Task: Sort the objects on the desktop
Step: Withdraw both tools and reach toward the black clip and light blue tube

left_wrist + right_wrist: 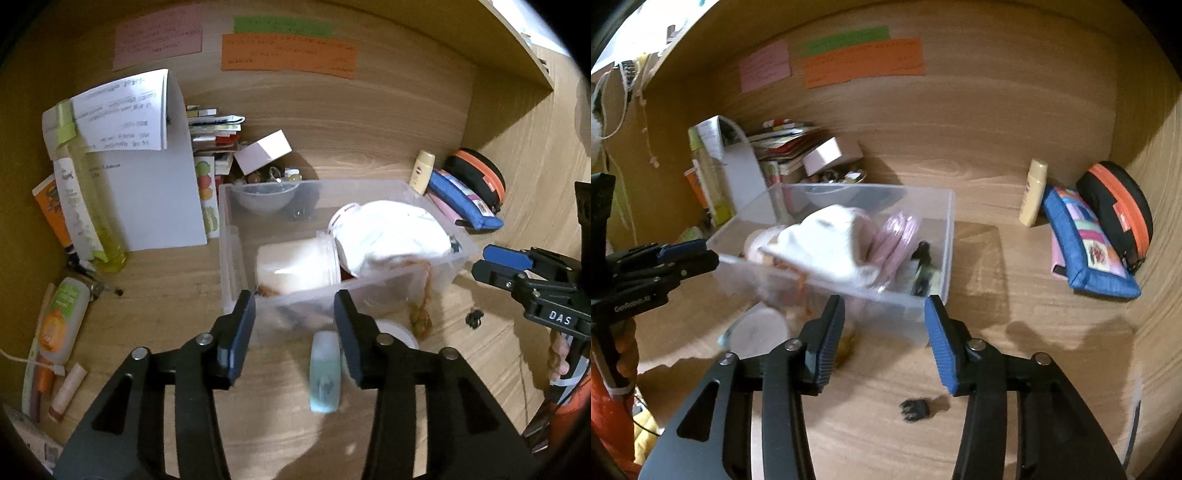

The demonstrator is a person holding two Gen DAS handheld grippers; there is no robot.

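Observation:
A clear plastic box [231, 236] stands mid-desk. It holds a white jar [295, 266] on its side, a white cloth [388, 232], a pink cable coil [899, 240] and a small black item [923, 266]. My left gripper [295, 310] is open at the box's near wall, its pads touching nothing. Under it on the desk lie a pale green tube [325, 373] and a white round lid [399, 332]. My right gripper [884, 306] is open at the box's near right corner [938, 295], with nothing gripped. A black clip [915, 409] lies on the wood below it.
The desk is a wooden alcove with coloured notes on its back wall. Papers [147, 177] and bottles [62, 321] crowd the left. A yellow bottle [1034, 192], a blue pouch [1086, 251] and a black-and-orange case [1119, 206] sit at the right.

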